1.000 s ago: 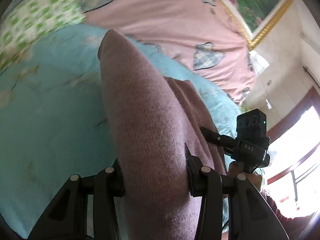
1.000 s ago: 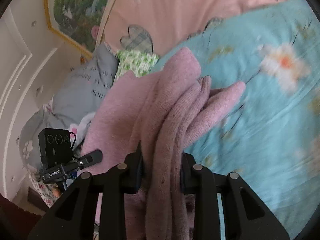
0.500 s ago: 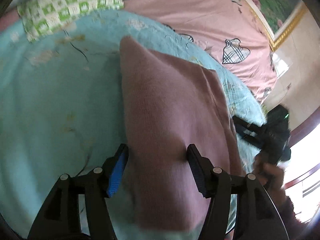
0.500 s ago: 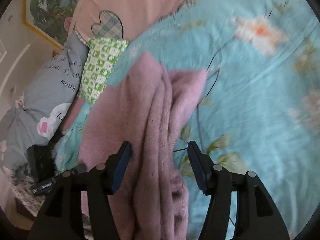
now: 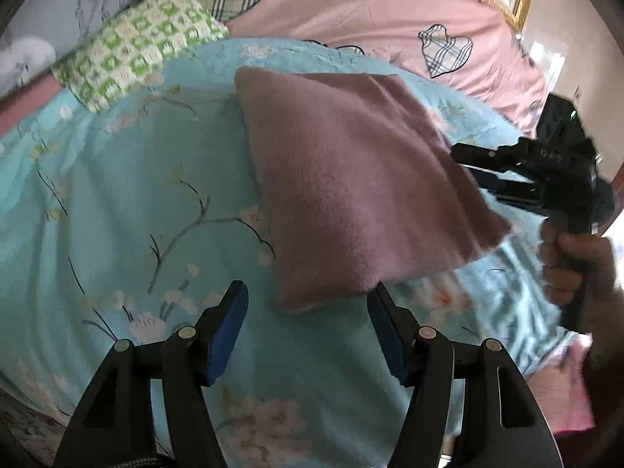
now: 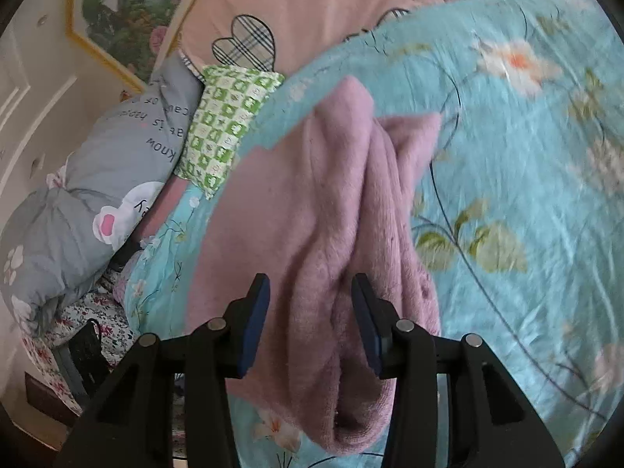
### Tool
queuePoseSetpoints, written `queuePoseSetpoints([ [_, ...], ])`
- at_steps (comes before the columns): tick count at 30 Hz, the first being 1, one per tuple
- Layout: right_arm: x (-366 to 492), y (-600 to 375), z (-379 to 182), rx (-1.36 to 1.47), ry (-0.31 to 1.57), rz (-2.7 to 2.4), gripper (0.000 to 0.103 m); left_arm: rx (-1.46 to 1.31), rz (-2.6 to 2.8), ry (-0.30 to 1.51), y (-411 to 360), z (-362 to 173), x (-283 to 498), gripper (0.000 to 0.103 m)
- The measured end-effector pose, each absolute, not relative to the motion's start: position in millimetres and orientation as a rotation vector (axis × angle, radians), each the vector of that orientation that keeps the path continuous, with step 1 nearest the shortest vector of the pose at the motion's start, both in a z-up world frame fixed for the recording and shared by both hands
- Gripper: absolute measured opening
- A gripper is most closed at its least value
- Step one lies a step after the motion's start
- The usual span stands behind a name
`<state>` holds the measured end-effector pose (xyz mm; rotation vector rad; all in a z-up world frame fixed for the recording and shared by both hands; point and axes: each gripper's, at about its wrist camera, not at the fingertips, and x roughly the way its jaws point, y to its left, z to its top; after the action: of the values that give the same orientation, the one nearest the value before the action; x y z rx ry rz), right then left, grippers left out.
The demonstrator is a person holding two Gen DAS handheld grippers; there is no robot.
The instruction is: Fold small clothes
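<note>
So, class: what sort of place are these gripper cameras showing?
Most likely a home bedroom. A folded pink garment lies on a bed's floral turquoise sheet, a grey printed pillow sits at its edge, and a gold-framed picture hangs on the wall.

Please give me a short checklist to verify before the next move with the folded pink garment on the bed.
1. Left gripper released and open, nothing between the fingers: ok.
2. Right gripper open and free of the cloth: not ok, folds lie between its open fingers.
3. Pink garment lies folded on the blue floral sheet: ok.
4. Folded edges even: cannot tell, layers bunch in the right wrist view.
5. Green checked cloth apart from the garment: ok.
</note>
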<state>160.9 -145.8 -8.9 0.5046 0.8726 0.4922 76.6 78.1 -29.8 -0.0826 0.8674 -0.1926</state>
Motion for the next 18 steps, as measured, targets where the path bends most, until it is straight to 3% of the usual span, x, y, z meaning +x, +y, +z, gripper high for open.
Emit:
queuePoseSetpoints([
  [8,170.3,-146.3,-15.1,0.513,0.876,0.479,0.042,0.056,-0.139,0.831,67.5,-38.5,78.1,0.059],
  [14,174.7,-144.7,-28.3,0.527,0.899,0.476,0.014,-0.109,-0.128,0.831,87.4,-35.8,95.3,0.032],
  [16,174.2,-141.5,-27.7,0.503,0.892,0.468,0.010,-0.103,-0.134,0.855,83.4,-41.3,103.4,0.016],
  [18,174.0,-140.1,-12.3,0.469,0.860,0.469,0.009,-0.090,-0.129,0.860,78.7,-41.3,104.2,0.015],
])
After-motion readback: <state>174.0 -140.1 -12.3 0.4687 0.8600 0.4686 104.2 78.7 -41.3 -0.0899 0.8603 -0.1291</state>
